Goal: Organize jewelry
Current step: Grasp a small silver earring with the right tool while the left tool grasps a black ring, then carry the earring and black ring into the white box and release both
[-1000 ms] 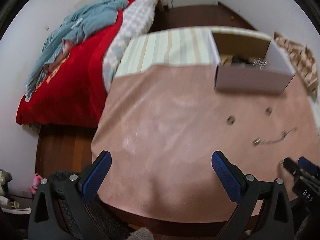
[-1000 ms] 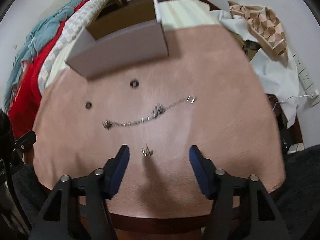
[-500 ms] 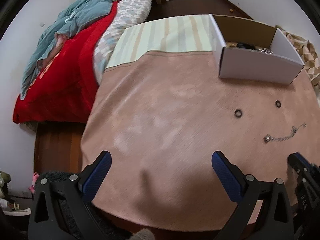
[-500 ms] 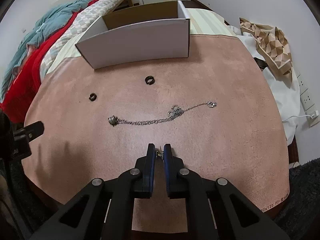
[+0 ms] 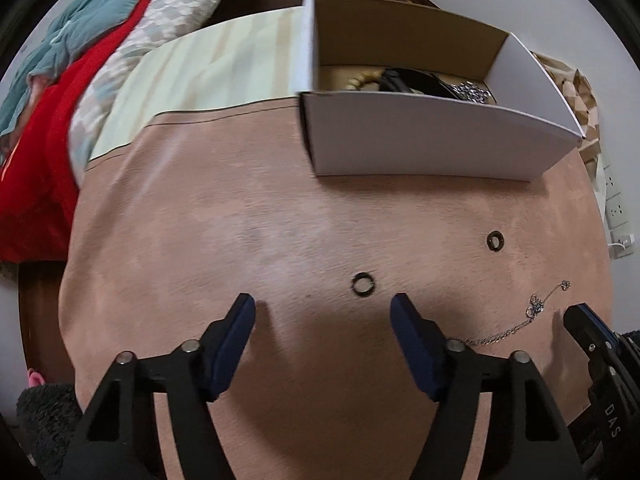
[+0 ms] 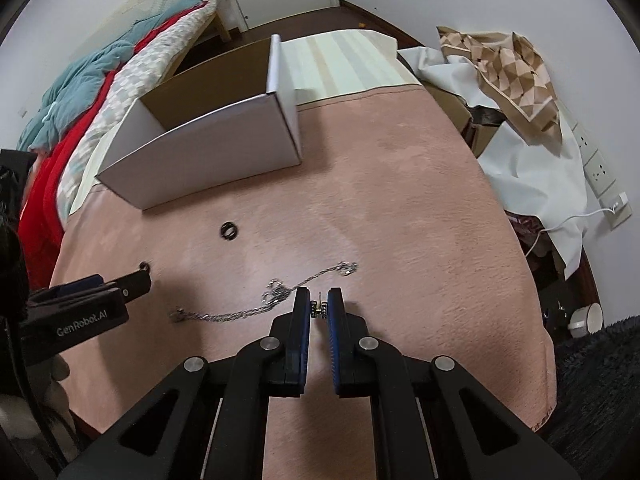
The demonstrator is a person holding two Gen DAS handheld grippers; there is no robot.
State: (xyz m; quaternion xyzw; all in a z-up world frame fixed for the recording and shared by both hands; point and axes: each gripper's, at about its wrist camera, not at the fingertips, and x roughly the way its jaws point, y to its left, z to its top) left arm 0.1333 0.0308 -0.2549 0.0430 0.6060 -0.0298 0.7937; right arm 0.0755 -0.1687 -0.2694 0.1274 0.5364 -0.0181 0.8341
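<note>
Two things are different from a second ago. The right gripper (image 6: 319,307) then stood open around a small earring (image 6: 319,309) on the pink cloth (image 6: 400,208); now its pads are pressed together on that earring, which shows as a tiny metal piece between the blue tips. The left gripper (image 5: 323,312) was wide open and far from the jewelry; it has come lower and closer, and its jaws are closing at this moment. Nothing is between them yet: the near ring (image 5: 363,283) lies just beyond the tips, a little toward the right finger, and no pad touches it.

The far ring (image 5: 495,241) lies apart, closer to the box (image 5: 420,136). The chain (image 6: 256,302) is stretched on the cloth just behind the right tips, not touched. The box stands open at the far side of the cloth, with some beads and dark pieces already inside.

For the task I judge this so: the earring is secured and is ready to be carried to the box, while the left side prepares to take the near ring. It must go a little more forward first, or the jaws will close on empty cloth.
</note>
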